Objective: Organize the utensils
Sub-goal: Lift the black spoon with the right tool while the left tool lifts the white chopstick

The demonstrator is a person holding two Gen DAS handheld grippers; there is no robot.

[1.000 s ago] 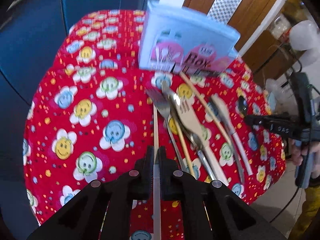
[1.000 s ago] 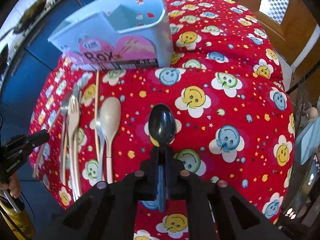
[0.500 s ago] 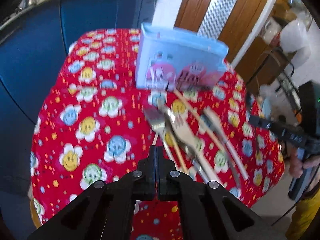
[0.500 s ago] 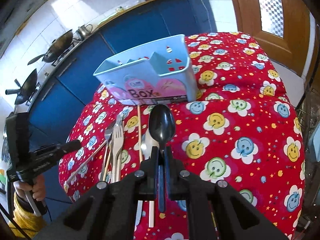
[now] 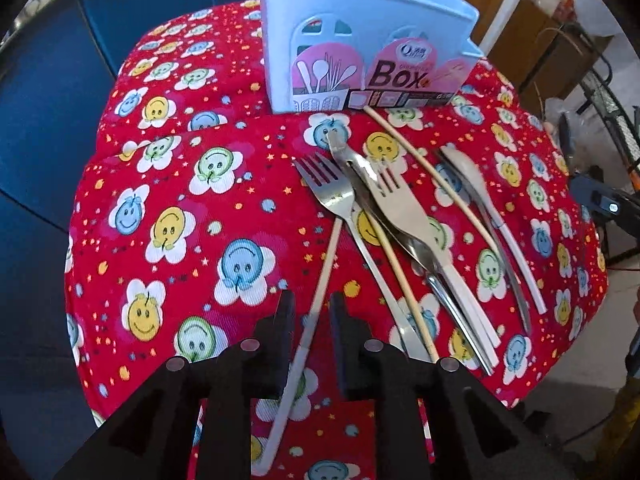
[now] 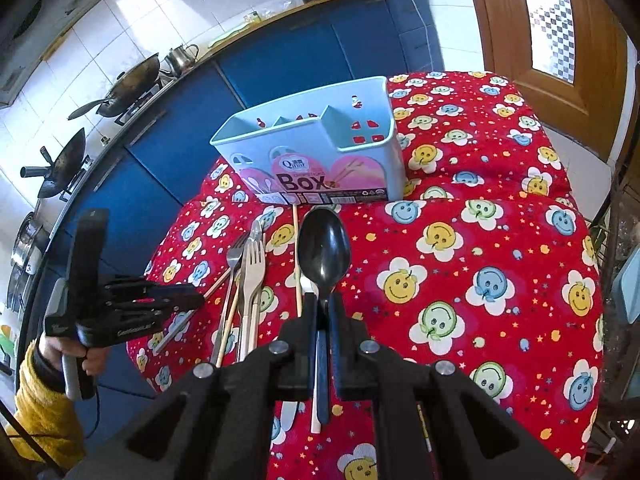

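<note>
Gripping a glossy black spoon (image 6: pixel 324 252) — right gripper (image 6: pixel 323 312), bowl forward.

Your work surface is a table covered by a red smiley-flower cloth (image 5: pixel 168 220). On it you have the light-blue utensil box (image 5: pixel 360 36) standing upright at the far side, and nearer, a loose cluster of forks (image 5: pixel 332 192), chopsticks (image 5: pixel 432 172) and a pale spoon (image 5: pixel 464 168) lying flat, partly overlapping.
</note>
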